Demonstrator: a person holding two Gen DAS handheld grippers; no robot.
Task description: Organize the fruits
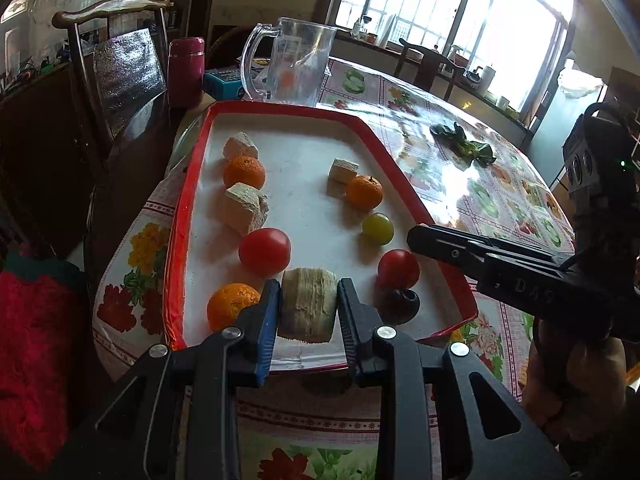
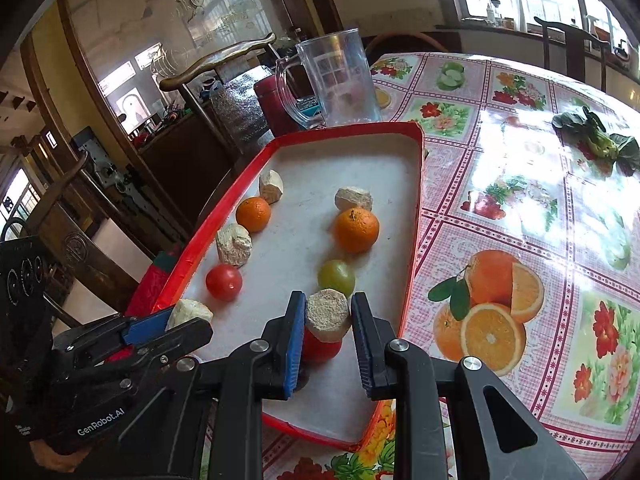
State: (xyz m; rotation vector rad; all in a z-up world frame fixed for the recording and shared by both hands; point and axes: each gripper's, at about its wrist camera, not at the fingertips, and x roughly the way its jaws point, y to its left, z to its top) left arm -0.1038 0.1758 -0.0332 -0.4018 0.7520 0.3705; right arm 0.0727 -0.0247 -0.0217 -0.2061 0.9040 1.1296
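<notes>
Over the red-rimmed tray (image 1: pixel 192 184), the left gripper (image 1: pixel 308 304) clamps one pale fibrous chunk (image 1: pixel 307 304); the right gripper (image 2: pixel 328 320) clamps another chunk (image 2: pixel 328 314) above a tomato (image 2: pixel 320 346).

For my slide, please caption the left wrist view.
Left gripper holds a pale fibrous chunk above the red-rimmed tray of fruit.

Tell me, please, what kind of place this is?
Most likely a dining room in a home. A table under a fruit-and-flower printed cloth stands with a wooden chair beside it, and a clear plastic jug behind the red-rimmed tray of fruit.
</notes>
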